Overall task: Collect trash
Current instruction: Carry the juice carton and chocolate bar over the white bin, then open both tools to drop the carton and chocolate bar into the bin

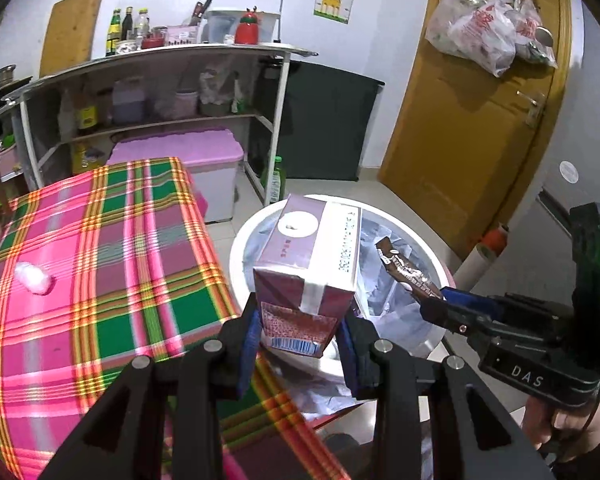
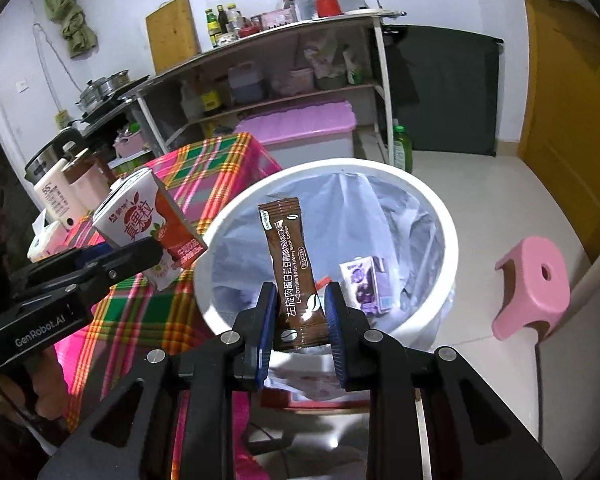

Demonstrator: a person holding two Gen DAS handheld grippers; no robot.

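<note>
My left gripper (image 1: 300, 332) had its jaws pinched on a drink carton (image 1: 312, 272), held by its bottom end with the barcode toward the camera. The carton was pinkish-purple with a white side panel of print and a white strip running up one end; in the right wrist view it showed a red fruit picture and white face (image 2: 140, 220). It hung above the near rim of the trash bin (image 1: 244, 248), just beside the table edge.

My right gripper (image 2: 300, 320) had its jaws clamped on a coffee sachet (image 2: 292, 264): long, thin, dark brown, white lettering and coffee-bean marks, standing upright from the pads. In the left wrist view the sachet (image 1: 404, 272) pointed in over the bin opening from the right.

The bin (image 2: 448, 220) was round and white, lined with a clear plastic bag (image 2: 380, 216). Inside lay one small purple carton (image 2: 368, 284) on its side, low against the right of the liner.

The table (image 1: 100, 260) carried a pink, green and yellow plaid cloth, with a small white wad (image 1: 34, 278) on it near the left. A pink stool (image 2: 532, 288) stood on the floor right of the bin. A pink-lidded storage box (image 1: 204, 168) sat beyond the table, under the shelf unit (image 1: 160, 80).
</note>
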